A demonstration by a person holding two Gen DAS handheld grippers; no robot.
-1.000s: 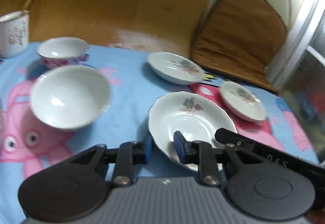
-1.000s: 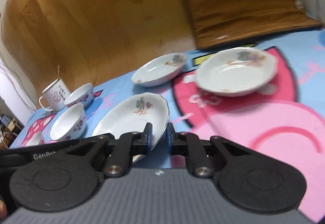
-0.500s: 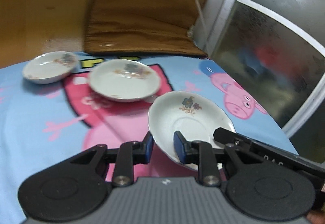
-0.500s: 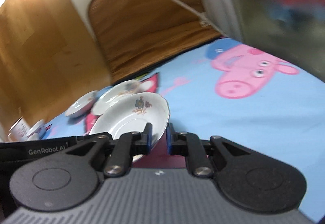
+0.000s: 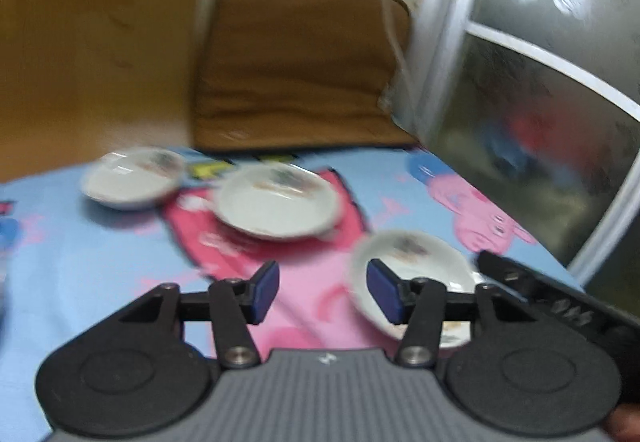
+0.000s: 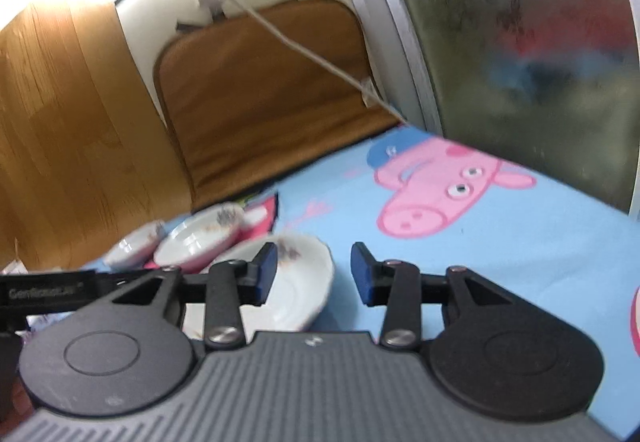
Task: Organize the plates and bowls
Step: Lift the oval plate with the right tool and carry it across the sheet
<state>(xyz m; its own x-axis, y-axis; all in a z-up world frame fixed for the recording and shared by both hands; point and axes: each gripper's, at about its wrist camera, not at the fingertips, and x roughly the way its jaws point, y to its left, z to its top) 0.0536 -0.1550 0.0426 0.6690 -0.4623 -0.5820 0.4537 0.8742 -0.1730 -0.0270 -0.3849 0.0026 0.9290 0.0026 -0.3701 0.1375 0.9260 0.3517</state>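
Note:
A white scalloped plate with a flower print (image 5: 412, 270) lies on the cartoon tablecloth (image 5: 100, 262), to the right of my open left gripper (image 5: 323, 292) and partly behind its right finger. In the right wrist view the same plate (image 6: 298, 282) lies left of my open right gripper (image 6: 313, 274), behind its left finger. Two more white flowered dishes sit farther back: a middle one (image 5: 276, 201) (image 6: 200, 238) and a far left one (image 5: 132, 177) (image 6: 136, 246). Both grippers are empty.
A brown cushion (image 5: 296, 73) leans against the wall behind the table. A frosted glass door with a metal frame (image 5: 540, 81) stands at the right. A wooden panel (image 5: 92, 41) is at the left. A white cable (image 6: 304, 49) hangs across the cushion.
Both grippers were shut on the scalloped plate's rim and carried it to the right. Now both have opened and let go, and the plate rests on the cloth.

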